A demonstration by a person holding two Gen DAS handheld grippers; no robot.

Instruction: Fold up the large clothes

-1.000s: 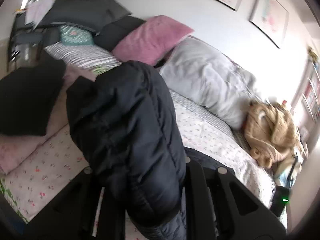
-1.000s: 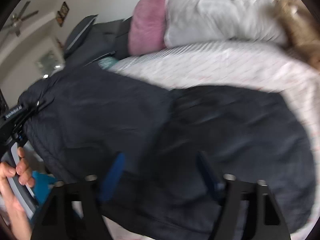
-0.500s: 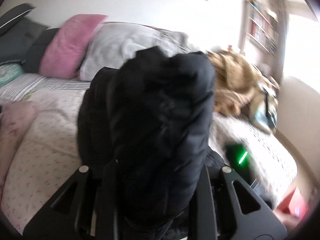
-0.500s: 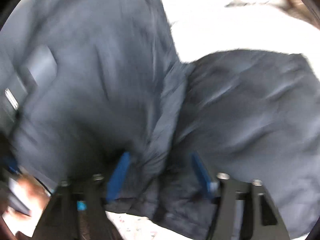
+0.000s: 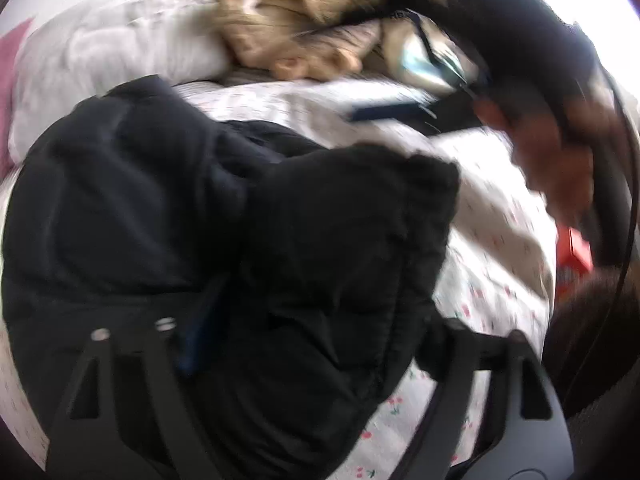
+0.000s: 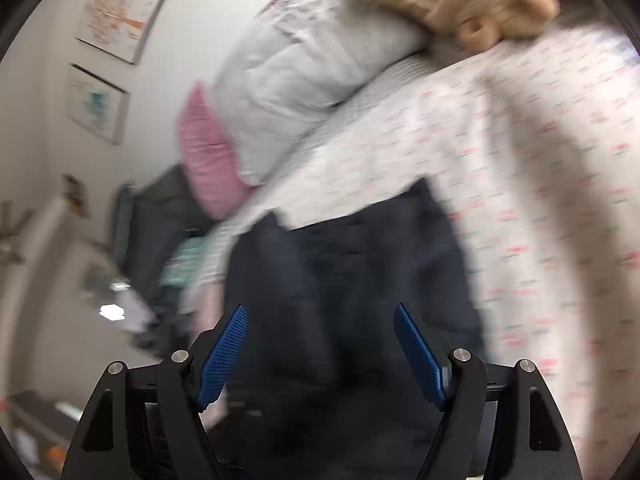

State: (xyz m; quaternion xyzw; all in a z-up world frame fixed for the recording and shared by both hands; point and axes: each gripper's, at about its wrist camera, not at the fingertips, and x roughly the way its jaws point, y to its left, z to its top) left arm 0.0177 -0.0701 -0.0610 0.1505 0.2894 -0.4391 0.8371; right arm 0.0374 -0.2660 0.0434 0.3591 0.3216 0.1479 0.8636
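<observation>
A black puffer jacket [image 5: 208, 216] lies bunched on the floral bed sheet [image 5: 492, 280]. My left gripper [image 5: 308, 328] is buried in a thick fold of it, the fabric filling the space between the fingers; one blue pad [image 5: 196, 340] shows at the left. In the right wrist view the jacket [image 6: 344, 280] lies below my right gripper [image 6: 320, 344], which is open and empty above it, blue pads [image 6: 222, 350] wide apart. Both views are blurred by motion.
A grey duvet [image 6: 304, 52], a pink pillow [image 6: 208, 160] and a tan plush garment [image 5: 288, 28] lie at the back of the bed. The person's hand with the other gripper [image 5: 560, 152] shows at the right in the left wrist view. Framed pictures [image 6: 120, 16] hang on the wall.
My left gripper has swung right and down with the jacket fold onto the bed. My right gripper has pulled back from the jacket and hangs open above it.
</observation>
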